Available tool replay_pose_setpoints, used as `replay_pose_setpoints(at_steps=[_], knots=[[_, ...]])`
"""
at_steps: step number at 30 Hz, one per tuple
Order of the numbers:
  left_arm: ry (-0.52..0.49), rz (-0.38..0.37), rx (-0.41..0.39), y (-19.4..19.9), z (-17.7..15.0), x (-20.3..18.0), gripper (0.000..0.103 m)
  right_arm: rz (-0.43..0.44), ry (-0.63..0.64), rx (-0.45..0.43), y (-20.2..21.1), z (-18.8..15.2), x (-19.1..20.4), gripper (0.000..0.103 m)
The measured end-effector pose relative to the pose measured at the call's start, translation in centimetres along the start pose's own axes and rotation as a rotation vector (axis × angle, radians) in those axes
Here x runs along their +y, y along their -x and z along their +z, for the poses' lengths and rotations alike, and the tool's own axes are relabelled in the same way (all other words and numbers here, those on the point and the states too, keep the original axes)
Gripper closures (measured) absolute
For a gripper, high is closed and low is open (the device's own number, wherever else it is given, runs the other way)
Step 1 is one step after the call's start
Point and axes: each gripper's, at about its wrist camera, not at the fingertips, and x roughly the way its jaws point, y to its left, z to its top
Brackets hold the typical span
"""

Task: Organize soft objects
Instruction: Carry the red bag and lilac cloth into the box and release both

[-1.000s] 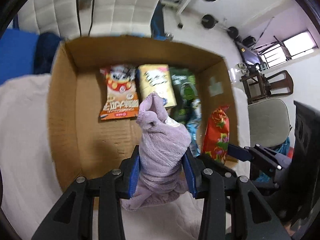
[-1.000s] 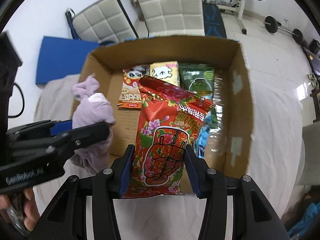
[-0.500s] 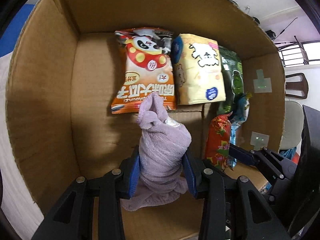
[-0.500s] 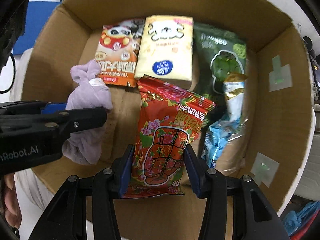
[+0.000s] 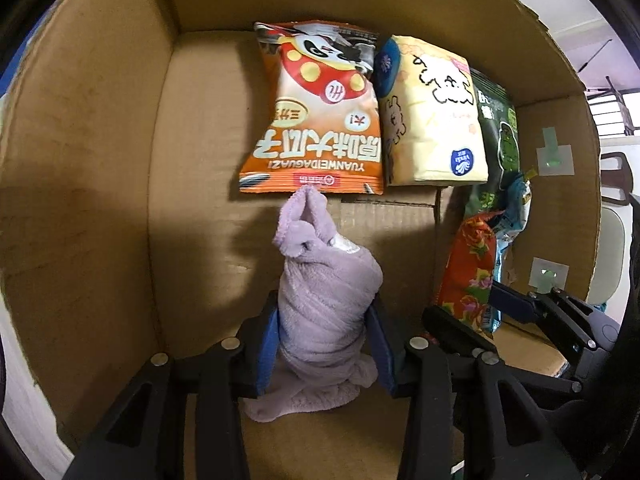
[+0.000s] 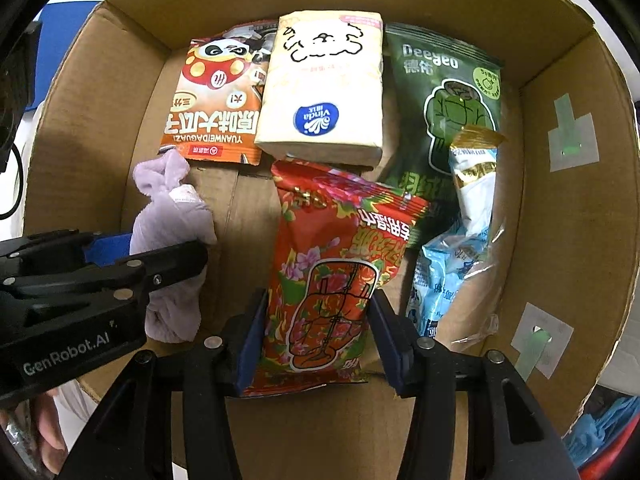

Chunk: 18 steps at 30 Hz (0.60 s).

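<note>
Inside cardboard box | left tool clamps lilac towel | right tool clamps red packet

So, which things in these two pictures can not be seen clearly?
- Dark green snack bag: lower part hidden by the red flowered snack bag and the light blue clear packet, right wrist view.
- Rolled lilac fleece cloth: whether it touches the brown cardboard box floor, cannot tell.
</note>
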Motion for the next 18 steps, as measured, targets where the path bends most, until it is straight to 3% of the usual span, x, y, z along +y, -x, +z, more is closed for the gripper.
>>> replay_pose_setpoints(at_steps=[3, 7, 13, 16, 17, 18], knots=[[0.012, 0.004, -0.006, 0.3, -0.1, 0.0, 0.061, 0.005, -0.013, 0.005, -0.5, -0.1, -0.5, 0.050], [0.014, 0.022, -0.034, 1.1, -0.6, -0.1, 0.047, 0.026, -0.026, 0.001, -0.2, -0.5, -1.2, 0.050], [0.019, 0.028, -0.075, 2.3, -1.6, -0.6, 0.037, 0.045, -0.030, -0.022, 1.6, -1.3, -2.1, 0.050], [0.011, 0.036, -0.099, 2.9, -2.2, -0.8, 0.027, 0.056, -0.051, -0.036, 2.6, -1.8, -3.0, 0.050], [0.010, 0.040, -0.106, 3.1, -2.5, -0.8, 0.020, 0.055, -0.057, -0.040, 2.8, -1.9, -3.3, 0.049], [0.010, 0.044, -0.111, 3.3, -2.6, -1.0, 0.016, 0.056, -0.066, -0.045, 3.1, -2.1, -3.7, 0.044]])
